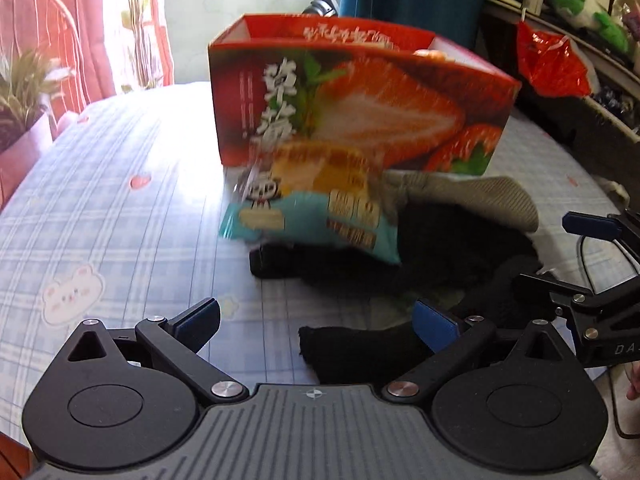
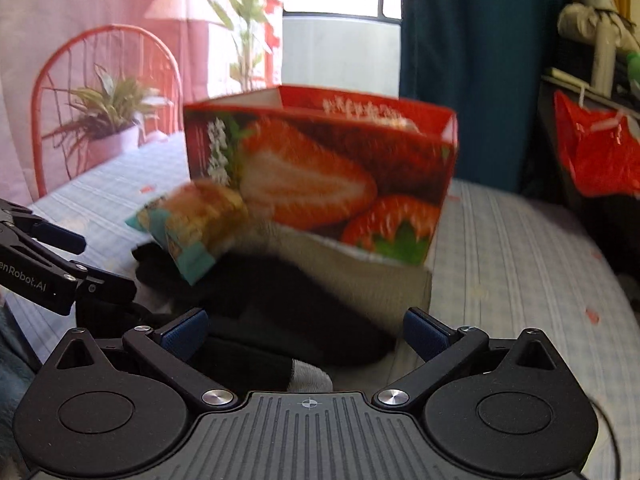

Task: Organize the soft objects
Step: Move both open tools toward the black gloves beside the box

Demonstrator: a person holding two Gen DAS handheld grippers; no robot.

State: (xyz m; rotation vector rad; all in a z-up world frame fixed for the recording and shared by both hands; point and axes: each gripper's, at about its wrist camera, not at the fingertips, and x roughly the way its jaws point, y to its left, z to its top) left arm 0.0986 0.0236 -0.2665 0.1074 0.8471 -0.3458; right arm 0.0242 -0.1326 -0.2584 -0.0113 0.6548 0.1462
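Your left gripper (image 1: 316, 322) is hanging released over the bench (image 1: 120, 200), jaws spread wide and grasping nothing; your right gripper (image 2: 306, 332) is hovering likewise, spread and empty. Lying directly ahead of both, and partly between the right gripper's fingers, is a heap of black socks (image 1: 420, 248), one black piece (image 1: 360, 352) reaching back under the left gripper's right finger. A grey sock (image 1: 480, 196) is lying across the heap's far side, long axis running left to right, touching the strawberry box (image 1: 360, 108) standing open-topped behind it. A teal snack packet (image 1: 316, 208) is leaning tilted on the heap's left, blurred, against the box front. Judged from this, the right gripper is nearer the heap; the packet is sitting in the way of the left. A potted plant (image 1: 24, 120) is standing well apart at the bench's left edge.
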